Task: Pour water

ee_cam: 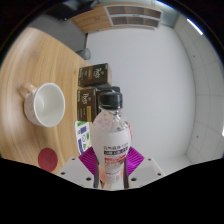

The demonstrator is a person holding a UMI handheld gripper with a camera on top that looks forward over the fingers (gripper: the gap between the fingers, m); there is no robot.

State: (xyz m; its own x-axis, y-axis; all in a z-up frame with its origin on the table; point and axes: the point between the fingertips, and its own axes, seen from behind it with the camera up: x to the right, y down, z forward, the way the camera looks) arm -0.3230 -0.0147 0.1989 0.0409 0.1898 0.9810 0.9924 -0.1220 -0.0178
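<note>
1. The gripper [110,165] has its two fingers, with magenta pads [135,158], on either side of a clear plastic bottle [110,135]; the pads appear pressed against its sides, so the fingers look clenched on it.

2. The bottle stands upright between the fingers, with a pink and white label [111,153] and a dark cap [108,98] on top. The cap looks to be in place, so the bottle seems unopened.

3. Beyond and to the left of the bottle, a white cup [44,104] with a handle sits on a wooden counter [45,60], well apart from the bottle. It is most likely what the water goes into.

4. Behind the bottle, near a white wall [150,70], lie some dark packets or boxes [95,77]; their markings are too small to read.

5. Progress, as a judgement: the bottle is in hand but not tilted, and no water is flowing. Bringing it to the cup, opening it if it is sealed, and pouring are all left to do.

6. Hard to make out: whether the cup holds anything, the water level behind the label, and the bottle's base, which is cut off below the fingers. A green-edged object [82,133] beside the bottle is partly hidden.
</note>
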